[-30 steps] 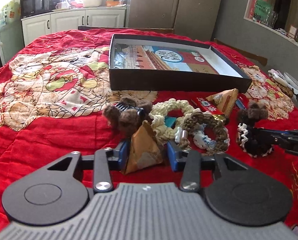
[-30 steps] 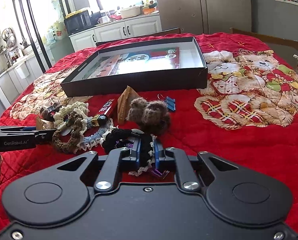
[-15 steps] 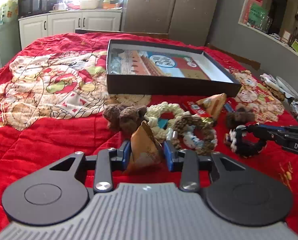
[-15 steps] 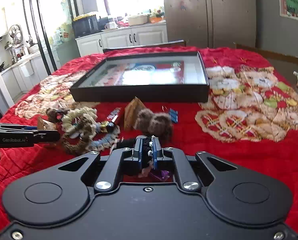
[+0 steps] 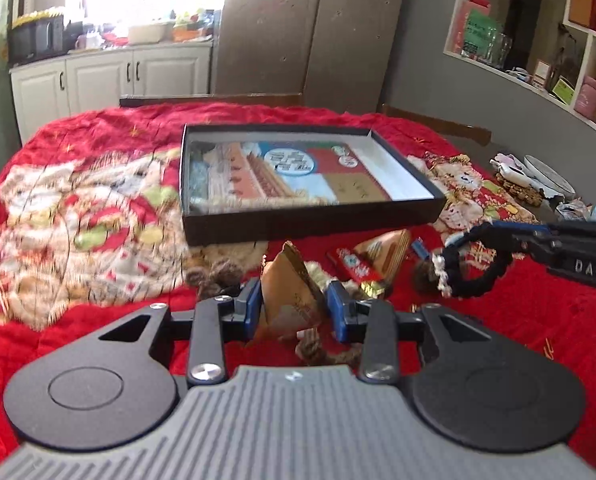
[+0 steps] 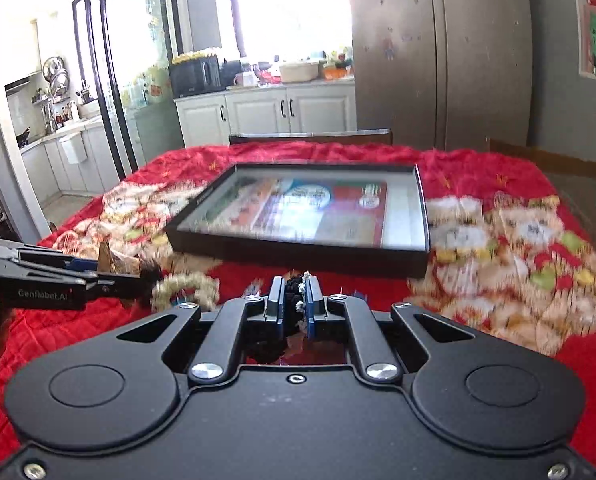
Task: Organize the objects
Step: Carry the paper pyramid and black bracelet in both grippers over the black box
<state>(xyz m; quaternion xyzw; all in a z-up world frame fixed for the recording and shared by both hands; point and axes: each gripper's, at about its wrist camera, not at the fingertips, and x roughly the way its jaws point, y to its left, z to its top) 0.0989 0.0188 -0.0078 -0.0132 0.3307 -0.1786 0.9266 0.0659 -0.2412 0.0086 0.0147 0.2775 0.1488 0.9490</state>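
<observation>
both grippers lifted off the red quilt (image 5: 110,128), each holding an item

left gripper (image 5: 294,306) bottom centre of its view, tilted down, clamped on tan pyramid packet (image 5: 288,296). right gripper (image 6: 294,306) pinched tight on black crocheted scrunchie (image 5: 473,264), hanging at right edge of left view. open black box (image 5: 298,224) lies mid-frame behind both; other scrunchies and packets below it.
</observation>
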